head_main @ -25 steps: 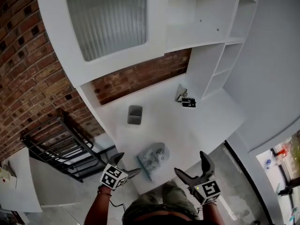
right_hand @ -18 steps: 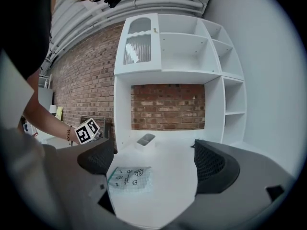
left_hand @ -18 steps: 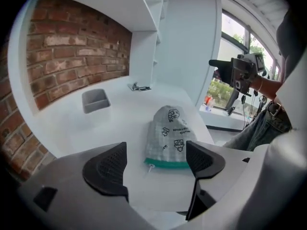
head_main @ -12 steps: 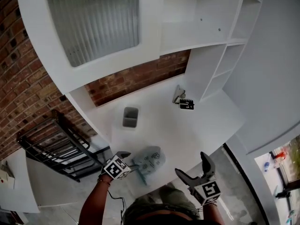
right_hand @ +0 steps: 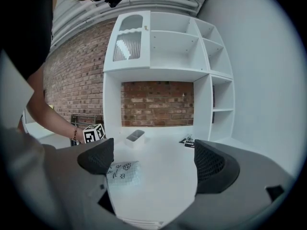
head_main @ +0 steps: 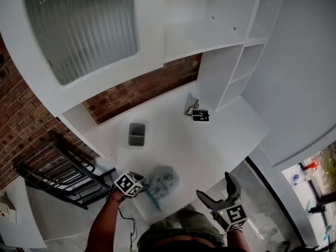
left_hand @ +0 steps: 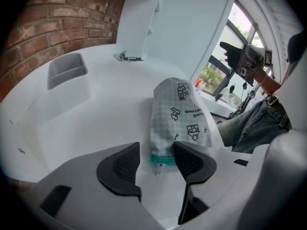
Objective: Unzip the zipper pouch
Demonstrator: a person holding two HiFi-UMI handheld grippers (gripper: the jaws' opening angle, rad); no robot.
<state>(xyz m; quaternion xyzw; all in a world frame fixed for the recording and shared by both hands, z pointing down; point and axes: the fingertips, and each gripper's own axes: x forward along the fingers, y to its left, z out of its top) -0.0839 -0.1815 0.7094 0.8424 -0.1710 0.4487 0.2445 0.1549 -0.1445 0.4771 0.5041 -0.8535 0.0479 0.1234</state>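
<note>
Two grippers in view. The left gripper (left_hand: 157,153) jaws have just been closing and are now partly apart, straddling the teal end of the pouch (left_hand: 178,114); the frame-right pad looks to touch it, the other is clear. The pouch lies flat on the table (head_main: 210,140), lower centre of the head view. The right gripper (right_hand: 153,161) is wide apart and empty, lower right. The zipper pull (left_hand: 159,169) is tiny and hard to read.

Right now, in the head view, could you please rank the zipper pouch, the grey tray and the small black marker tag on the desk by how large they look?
1. zipper pouch: largest, though it also lies nearest the camera.
2. grey tray: somewhat smaller.
3. black marker tag: clearly smallest.
</note>
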